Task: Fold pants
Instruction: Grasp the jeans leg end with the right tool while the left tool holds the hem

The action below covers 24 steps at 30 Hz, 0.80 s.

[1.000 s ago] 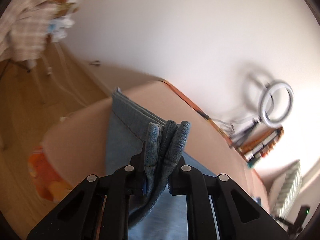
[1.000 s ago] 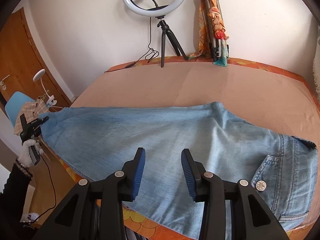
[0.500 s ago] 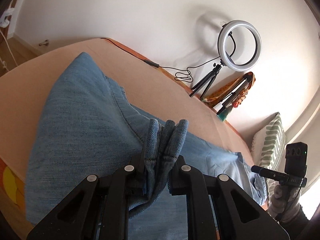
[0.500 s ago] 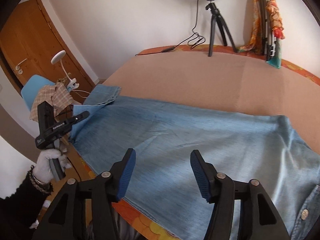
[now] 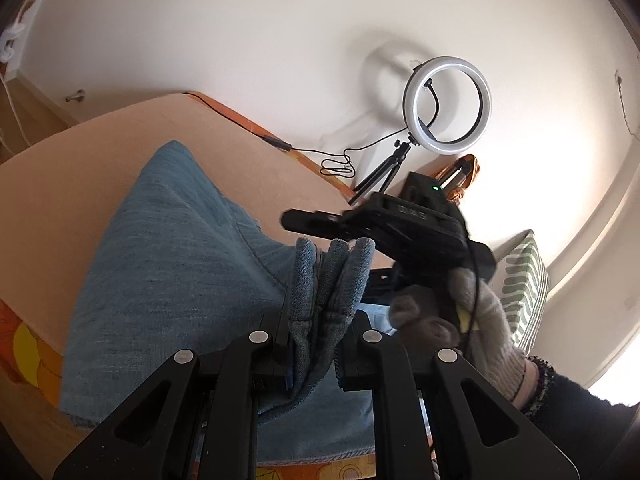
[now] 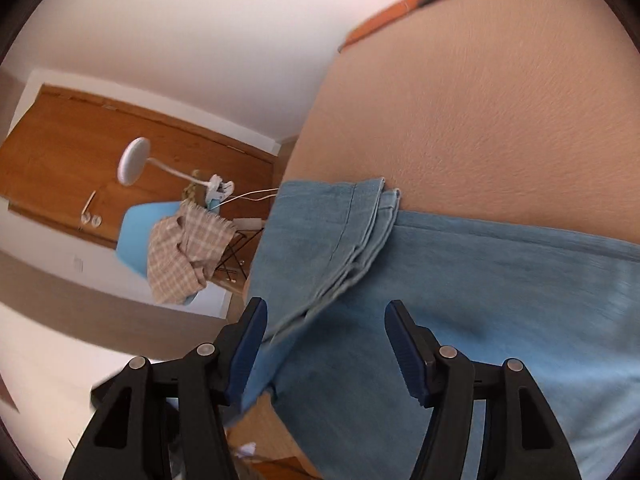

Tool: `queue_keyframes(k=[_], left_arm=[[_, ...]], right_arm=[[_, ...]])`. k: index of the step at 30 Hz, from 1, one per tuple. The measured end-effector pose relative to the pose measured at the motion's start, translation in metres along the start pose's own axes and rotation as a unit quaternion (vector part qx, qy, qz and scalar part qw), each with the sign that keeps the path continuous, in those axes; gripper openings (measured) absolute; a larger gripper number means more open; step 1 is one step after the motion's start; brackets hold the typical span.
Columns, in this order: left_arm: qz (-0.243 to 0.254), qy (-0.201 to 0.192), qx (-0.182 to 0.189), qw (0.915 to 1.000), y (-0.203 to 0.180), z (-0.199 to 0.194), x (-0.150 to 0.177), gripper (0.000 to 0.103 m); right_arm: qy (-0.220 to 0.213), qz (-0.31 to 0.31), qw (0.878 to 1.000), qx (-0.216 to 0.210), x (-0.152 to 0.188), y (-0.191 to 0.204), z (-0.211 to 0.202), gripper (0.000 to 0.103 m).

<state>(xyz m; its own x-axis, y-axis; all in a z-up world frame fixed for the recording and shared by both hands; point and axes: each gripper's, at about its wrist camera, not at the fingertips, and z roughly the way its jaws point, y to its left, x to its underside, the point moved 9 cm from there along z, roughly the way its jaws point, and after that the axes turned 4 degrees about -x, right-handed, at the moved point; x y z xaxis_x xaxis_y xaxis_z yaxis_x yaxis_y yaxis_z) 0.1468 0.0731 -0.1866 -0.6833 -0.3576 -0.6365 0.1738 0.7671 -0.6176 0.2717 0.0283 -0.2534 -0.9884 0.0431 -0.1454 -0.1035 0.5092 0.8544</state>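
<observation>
light blue denim pants [image 6: 460, 300] spread on peach-covered bed [image 6: 500, 120], leg end doubled back over itself near bed's edge. left gripper [image 5: 320, 312] clenched on bunched hem layers, cloth standing up between jaws. right gripper [image 6: 324, 344] released, jaws just been opening, stacked hem edges lying between them, not pinched. gloved hand [image 5: 460, 320] carries it close beside left one. denim looks soft, floppy, fairly heavy, not slippery; layers may slide apart. best hold: all hem layers together, at corner.
</observation>
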Motion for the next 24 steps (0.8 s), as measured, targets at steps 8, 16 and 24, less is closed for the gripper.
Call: queue_keyframes(k=[8, 16, 24], left_arm=[[0.024, 0.026, 0.0, 0.9994, -0.009, 0.001, 0.016, 0.012], [0.042, 0.039, 0.026, 0.9981, -0.044, 0.007, 0.033, 0.012], [0.073, 0.069, 0.078, 0.9919, -0.112, 0.032, 0.059, 0.012]], right_arm=[[-0.024, 0.016, 1.0, -0.003, -0.013, 0.003, 0.031, 0.017], [-0.08, -0.107, 0.985, 0.107, -0.019, 0.027, -0.041, 0.005], [-0.123, -0.163, 0.965, 0.165, -0.014, 0.036, -0.116, 0.004]])
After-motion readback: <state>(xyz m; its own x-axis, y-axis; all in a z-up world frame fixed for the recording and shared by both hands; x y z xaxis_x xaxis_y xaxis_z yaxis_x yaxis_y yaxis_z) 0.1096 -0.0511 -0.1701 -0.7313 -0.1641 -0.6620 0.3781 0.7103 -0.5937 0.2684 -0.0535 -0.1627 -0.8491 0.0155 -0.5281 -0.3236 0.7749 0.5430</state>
